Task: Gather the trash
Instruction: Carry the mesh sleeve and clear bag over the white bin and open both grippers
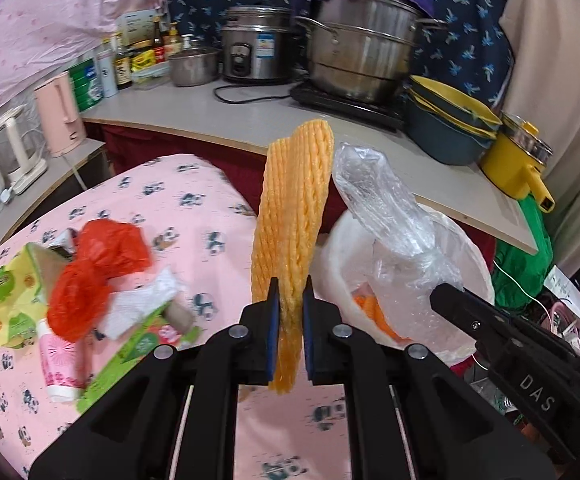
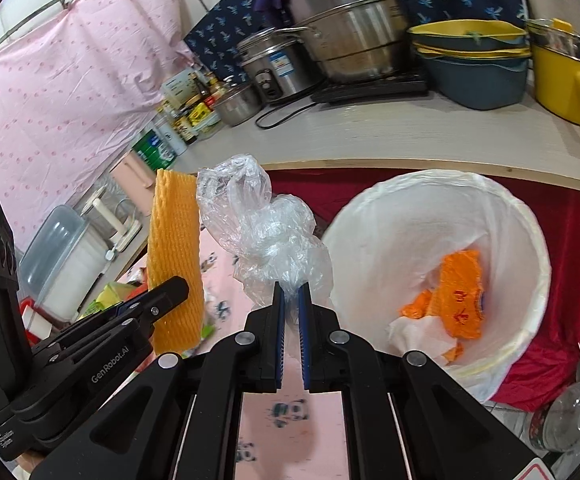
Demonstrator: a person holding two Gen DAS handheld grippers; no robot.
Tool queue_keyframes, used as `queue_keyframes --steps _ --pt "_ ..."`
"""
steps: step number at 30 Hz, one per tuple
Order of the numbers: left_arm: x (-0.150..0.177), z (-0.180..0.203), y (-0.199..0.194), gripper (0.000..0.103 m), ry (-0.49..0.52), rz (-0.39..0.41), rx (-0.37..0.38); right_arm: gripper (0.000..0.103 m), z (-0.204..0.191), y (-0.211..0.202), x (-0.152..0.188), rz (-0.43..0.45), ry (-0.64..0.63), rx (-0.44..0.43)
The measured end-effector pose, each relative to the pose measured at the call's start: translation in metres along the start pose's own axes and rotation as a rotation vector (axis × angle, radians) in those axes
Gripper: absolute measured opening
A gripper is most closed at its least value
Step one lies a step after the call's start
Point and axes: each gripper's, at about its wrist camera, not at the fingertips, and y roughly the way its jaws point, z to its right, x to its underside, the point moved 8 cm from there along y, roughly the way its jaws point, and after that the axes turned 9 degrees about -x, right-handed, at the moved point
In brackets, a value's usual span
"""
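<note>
Beside bin [image 2: 530, 240]: left gripper [image 1: 290, 312] clamps foam net [image 1: 290, 216], right gripper [image 2: 291, 312] clamps plastic bag [image 2: 266, 232], both held high, likely for dropping in.

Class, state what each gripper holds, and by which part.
Left gripper: orange foam net sleeve, pinched near its lower end. Right gripper: crumpled clear plastic bag, pinched at its lower edge.

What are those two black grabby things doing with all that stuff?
A person is picking up trash with them. The left gripper pinches an orange foam net; the right gripper pinches a crumpled clear plastic bag. Both are near the white-lined bin. More trash waits on the pink cloth.
</note>
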Motion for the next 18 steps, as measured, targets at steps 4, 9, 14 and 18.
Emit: queue_keyframes --steps 4,9,14,18 --pt "-0.002 0.039 0.01 0.009 0.045 -0.02 0.049 0.007 0.037 -0.017 -0.008 0.031 0.045 0.043" --pt "-0.001 0.086 0.023 0.01 0.088 -0.05 0.13 0.007 0.082 -0.039 -0.011 0.068 0.107 0.101" --pt "0.004 0.119 0.032 0.011 0.108 -0.083 0.203 0.007 0.115 -0.053 -0.009 0.088 0.153 0.143" --pt "0.005 0.138 0.036 0.018 0.133 -0.102 0.236 0.007 0.128 -0.056 -0.008 0.094 0.172 0.161"
